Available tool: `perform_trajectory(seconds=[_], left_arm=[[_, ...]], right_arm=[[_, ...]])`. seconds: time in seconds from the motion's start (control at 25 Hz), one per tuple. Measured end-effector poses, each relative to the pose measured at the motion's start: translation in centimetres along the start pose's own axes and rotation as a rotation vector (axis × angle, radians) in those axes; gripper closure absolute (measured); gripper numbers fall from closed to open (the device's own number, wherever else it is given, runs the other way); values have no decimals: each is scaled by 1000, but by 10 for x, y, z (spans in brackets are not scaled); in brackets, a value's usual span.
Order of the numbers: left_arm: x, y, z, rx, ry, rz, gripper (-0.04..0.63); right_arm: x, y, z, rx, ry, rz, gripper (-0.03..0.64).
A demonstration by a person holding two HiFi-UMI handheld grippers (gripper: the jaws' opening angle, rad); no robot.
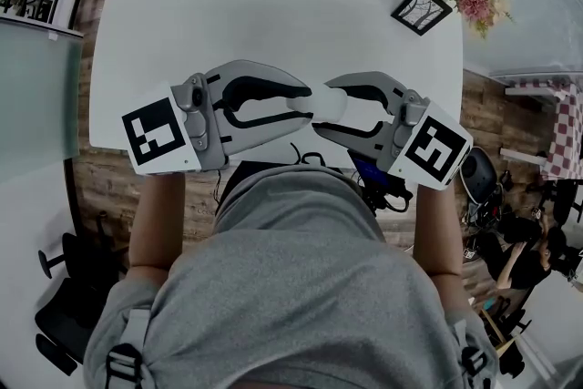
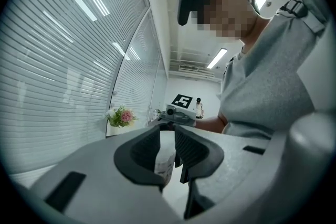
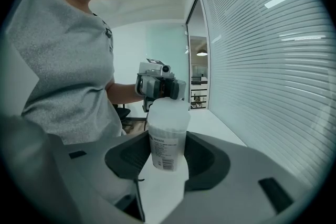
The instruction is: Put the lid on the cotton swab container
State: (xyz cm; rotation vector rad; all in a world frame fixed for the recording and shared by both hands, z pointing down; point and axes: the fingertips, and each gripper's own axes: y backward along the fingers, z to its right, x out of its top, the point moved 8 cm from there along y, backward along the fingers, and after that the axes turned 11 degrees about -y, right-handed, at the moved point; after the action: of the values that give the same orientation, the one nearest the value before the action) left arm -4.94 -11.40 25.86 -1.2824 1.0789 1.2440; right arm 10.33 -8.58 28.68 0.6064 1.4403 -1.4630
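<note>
Cotton swab container (image 3: 167,140): clamped in right gripper (image 3: 168,152), held steady; lid (image 3: 169,108) beyond jaws, pinched by left gripper (image 2: 168,141) for seating

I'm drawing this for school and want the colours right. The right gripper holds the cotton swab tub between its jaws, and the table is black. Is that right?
Not quite. The table is white, not black, as the head view shows. The rest is right: the right gripper holds the cotton swab tub between its jaws.
</note>
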Motion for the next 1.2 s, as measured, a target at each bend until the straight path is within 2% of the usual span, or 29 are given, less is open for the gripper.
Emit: perform_trajectory(seconds=[0.24,0.44,1.2], left_arm=[[-1,1,-1,11,61,10,537],[1,2,-1,34,37,7,588],[4,0,0,62,42,-35,592]], right_arm=[[0,0,-2,-12,16,-2,411],[3,0,-1,-12,3,48,411],[5,4,1,-2,-61,141,413]])
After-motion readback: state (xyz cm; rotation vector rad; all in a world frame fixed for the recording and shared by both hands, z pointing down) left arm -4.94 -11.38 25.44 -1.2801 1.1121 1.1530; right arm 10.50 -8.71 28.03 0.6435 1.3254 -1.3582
